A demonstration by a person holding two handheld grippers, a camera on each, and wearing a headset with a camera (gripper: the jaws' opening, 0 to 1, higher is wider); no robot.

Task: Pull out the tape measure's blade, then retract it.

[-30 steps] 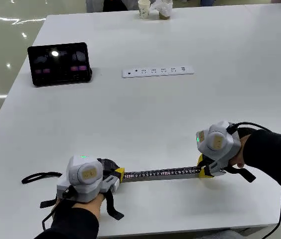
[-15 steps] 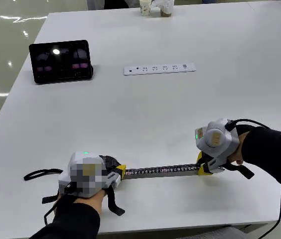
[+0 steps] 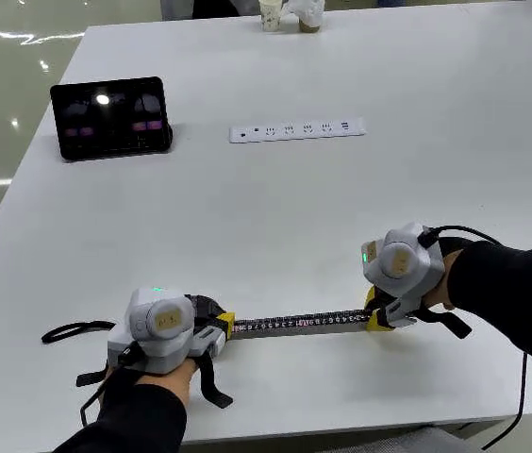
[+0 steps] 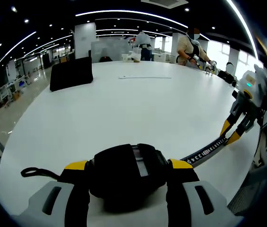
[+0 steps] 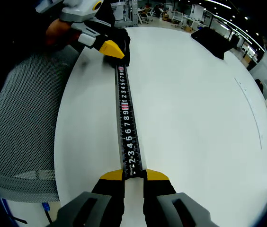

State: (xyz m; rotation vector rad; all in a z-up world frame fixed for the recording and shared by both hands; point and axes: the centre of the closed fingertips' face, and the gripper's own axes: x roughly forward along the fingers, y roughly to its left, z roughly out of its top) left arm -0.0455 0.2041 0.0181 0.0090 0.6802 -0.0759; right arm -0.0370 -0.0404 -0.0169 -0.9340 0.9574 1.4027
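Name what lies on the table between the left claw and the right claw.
The tape measure's blade, numbered side up, stretches from the case in the left claw to the right claw, which pinches its tip. The head view shows it.

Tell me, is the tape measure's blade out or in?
Out: the numbered blade stretches from the case in the left tool to the right tool.

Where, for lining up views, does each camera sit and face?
Head view: on the head, looking down at the table; sleeves, left gripper, right gripper show.
Left gripper view: looks along its own jaws, over the tape measure case, toward the right gripper.
Right gripper view: looks along its own jaws, down the blade, toward the left gripper.
Shared: all three show the blade.
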